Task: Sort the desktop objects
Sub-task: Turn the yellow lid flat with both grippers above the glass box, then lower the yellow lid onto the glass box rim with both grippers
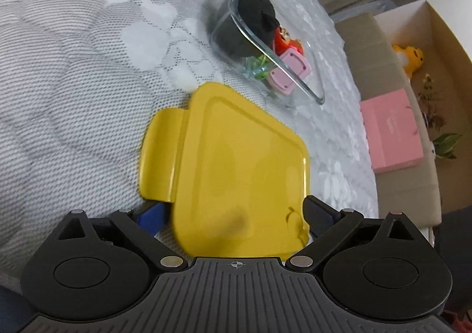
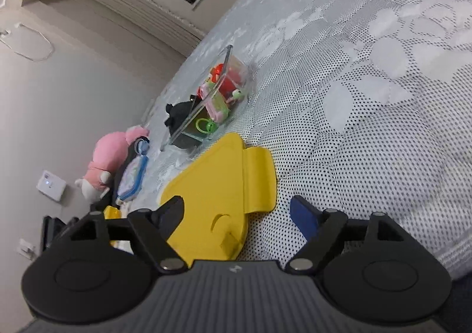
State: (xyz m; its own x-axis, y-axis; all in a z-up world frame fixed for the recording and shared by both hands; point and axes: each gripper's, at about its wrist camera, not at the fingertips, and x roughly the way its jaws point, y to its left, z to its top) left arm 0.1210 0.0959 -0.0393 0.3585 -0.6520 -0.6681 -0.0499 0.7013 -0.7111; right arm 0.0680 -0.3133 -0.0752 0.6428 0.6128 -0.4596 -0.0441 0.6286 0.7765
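A yellow plastic lid [image 1: 236,167] with a side flap lies between the wide-spread fingers of my left gripper [image 1: 236,215]; whether the pads press it I cannot tell. The lid also shows in the right wrist view [image 2: 218,185], between the spread fingers of my right gripper [image 2: 239,215], which is open. Beyond the lid stands a clear glass container [image 1: 265,47], also in the right wrist view [image 2: 212,103]. It holds a black figure [image 1: 259,14], a red toy [image 1: 287,41], a pink case [image 1: 290,73] and green bits.
The table has a grey-white lace cloth [image 1: 73,82]. Right of it stands a cardboard box [image 1: 413,126] with a pink box [image 1: 392,132] and a yellow toy [image 1: 411,57]. In the right wrist view a pink plush [image 2: 109,159] and a blue-edged pouch [image 2: 132,176] lie by the wall.
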